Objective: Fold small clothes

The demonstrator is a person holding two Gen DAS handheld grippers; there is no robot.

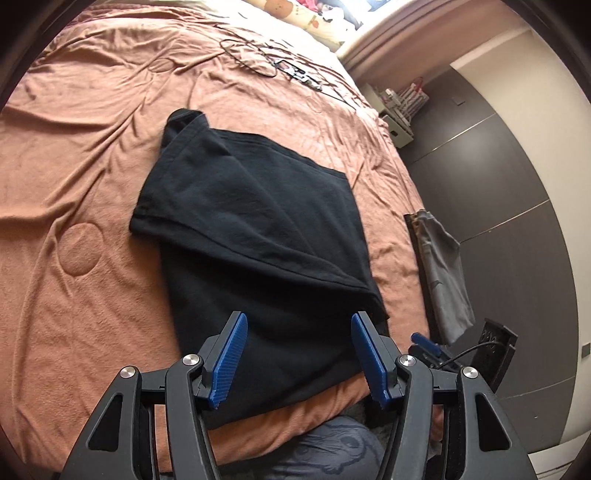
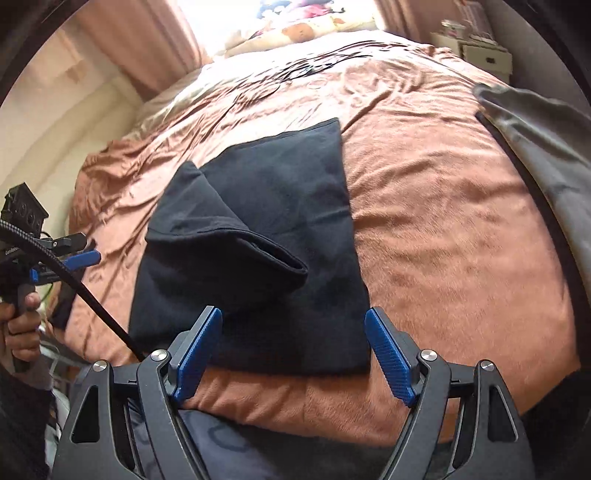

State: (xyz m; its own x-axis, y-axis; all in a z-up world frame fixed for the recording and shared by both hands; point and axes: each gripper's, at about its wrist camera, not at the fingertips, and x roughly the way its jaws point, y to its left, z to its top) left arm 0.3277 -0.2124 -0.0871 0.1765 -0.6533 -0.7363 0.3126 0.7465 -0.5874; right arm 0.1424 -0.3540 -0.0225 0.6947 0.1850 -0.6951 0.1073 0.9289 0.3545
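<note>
A black garment (image 1: 258, 221) lies partly folded on the salmon blanket (image 1: 74, 184), one side flap laid diagonally over its middle. My left gripper (image 1: 298, 319) hovers open over the garment's near part, with cloth below the blue pads (image 1: 231, 354) but none pinched. In the right wrist view the same garment (image 2: 266, 206) shows a loose folded flap ending in an open hem. My right gripper (image 2: 293, 313) is open just above the garment's near edge and holds nothing. The left gripper (image 2: 83, 256) shows at that view's left edge, held by a hand (image 2: 20, 325).
A grey garment (image 1: 443, 266) hangs off the bed's right side, also seen as grey cloth (image 2: 546, 140). Thin cables and small items (image 1: 266, 62) lie at the bed's far end near patterned pillows (image 1: 295, 14). A bedside cabinet (image 1: 399, 122) and dark wardrobe doors (image 1: 498, 166) stand to the right.
</note>
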